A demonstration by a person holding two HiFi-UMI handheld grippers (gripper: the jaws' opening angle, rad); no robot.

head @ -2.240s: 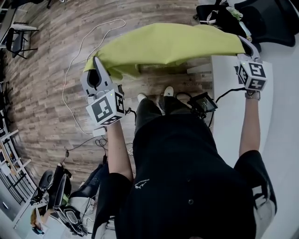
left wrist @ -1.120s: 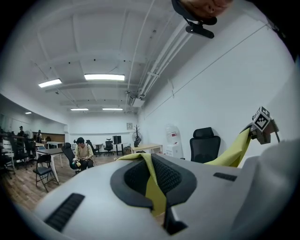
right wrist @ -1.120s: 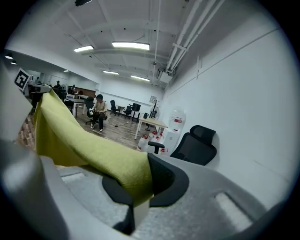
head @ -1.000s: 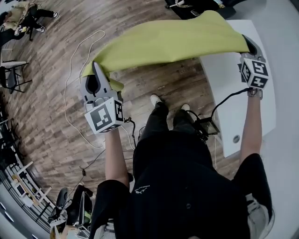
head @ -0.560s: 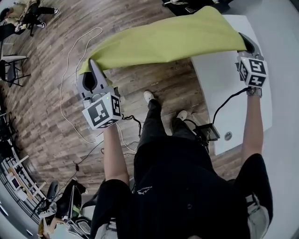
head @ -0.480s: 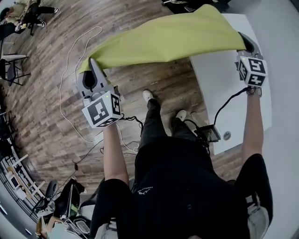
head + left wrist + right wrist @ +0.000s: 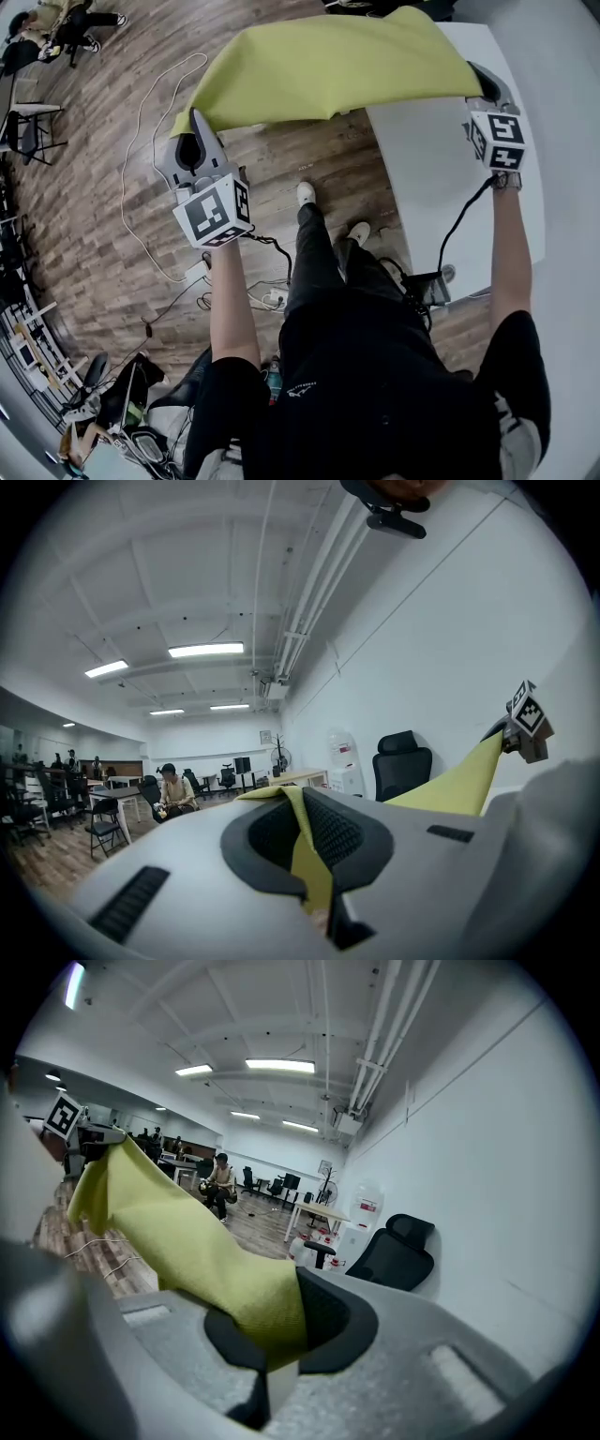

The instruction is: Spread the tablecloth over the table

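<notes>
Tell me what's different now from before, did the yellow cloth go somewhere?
The tablecloth, stretched between the left gripper and the right gripper, has been carried sideways toward the white table; more of its right part now hangs above it. Nothing was let go: both grippers stay shut on the tablecloth, and it stays up in the air, not laid down.

tablecloth point(image 7: 328, 66): far hem meets the head view's top border; underside unseen.
table point(image 7: 422, 169): far end covered by the tablecloth.
left gripper point(image 7: 195, 120): jaw tips lie under the cloth corner in the head view.
right gripper point(image 7: 474, 73): tips tucked beneath the hem there.
seated person point(image 7: 170, 791): too small for any detail.
dark fitting point(image 7: 386, 501): cut by the left gripper view's top rim; cannot identify.
</notes>
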